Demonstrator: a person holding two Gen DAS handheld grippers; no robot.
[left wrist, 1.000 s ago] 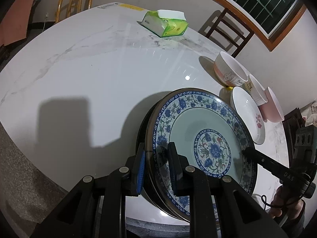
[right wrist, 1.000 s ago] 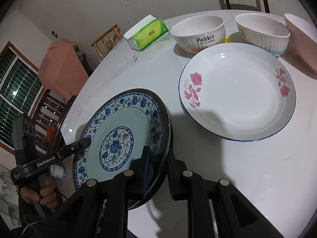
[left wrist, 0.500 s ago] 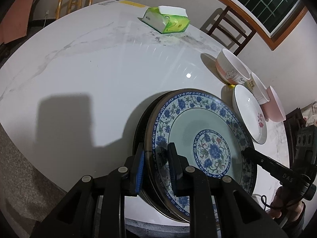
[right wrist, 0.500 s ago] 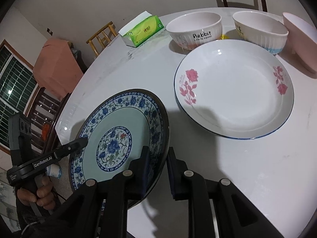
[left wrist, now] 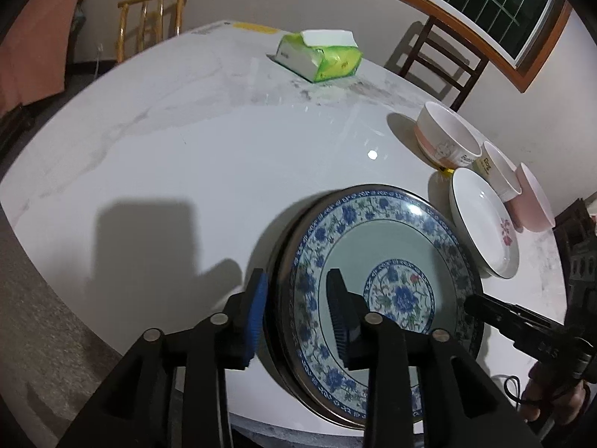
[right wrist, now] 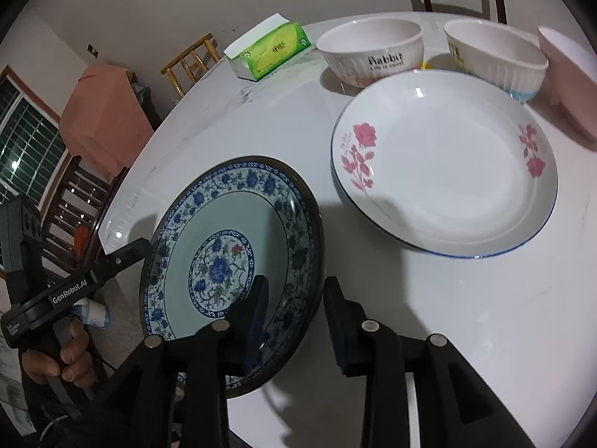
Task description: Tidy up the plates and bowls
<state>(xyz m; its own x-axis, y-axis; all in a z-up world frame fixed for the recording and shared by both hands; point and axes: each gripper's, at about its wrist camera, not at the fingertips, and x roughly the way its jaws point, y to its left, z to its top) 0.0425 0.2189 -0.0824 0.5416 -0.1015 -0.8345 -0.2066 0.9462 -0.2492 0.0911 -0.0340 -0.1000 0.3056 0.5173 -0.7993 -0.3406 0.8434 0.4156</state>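
A blue-and-white floral plate (left wrist: 388,261) (right wrist: 231,239) lies near the table's front edge, apparently on top of a second dark-rimmed plate. My left gripper (left wrist: 296,298) straddles its left rim, jaws apart with a gap around the rim. My right gripper (right wrist: 294,302) straddles the opposite rim, also open. A white plate with pink roses (right wrist: 444,164) (left wrist: 485,224) lies just beyond. Behind it stand a "Rabbit" bowl (right wrist: 373,50) (left wrist: 446,138), a ribbed white bowl (right wrist: 496,59) (left wrist: 498,175) and a pink bowl (right wrist: 569,82) (left wrist: 533,201).
A green tissue pack (left wrist: 321,56) (right wrist: 268,50) lies at the far side of the round white marble table (left wrist: 186,142). Wooden chairs (left wrist: 444,59) stand around the table. The table's edge is close below the blue plate.
Both grippers have opened: their jaws were closed on the blue plate's rims and now stand apart. The plate has settled lower toward the table.
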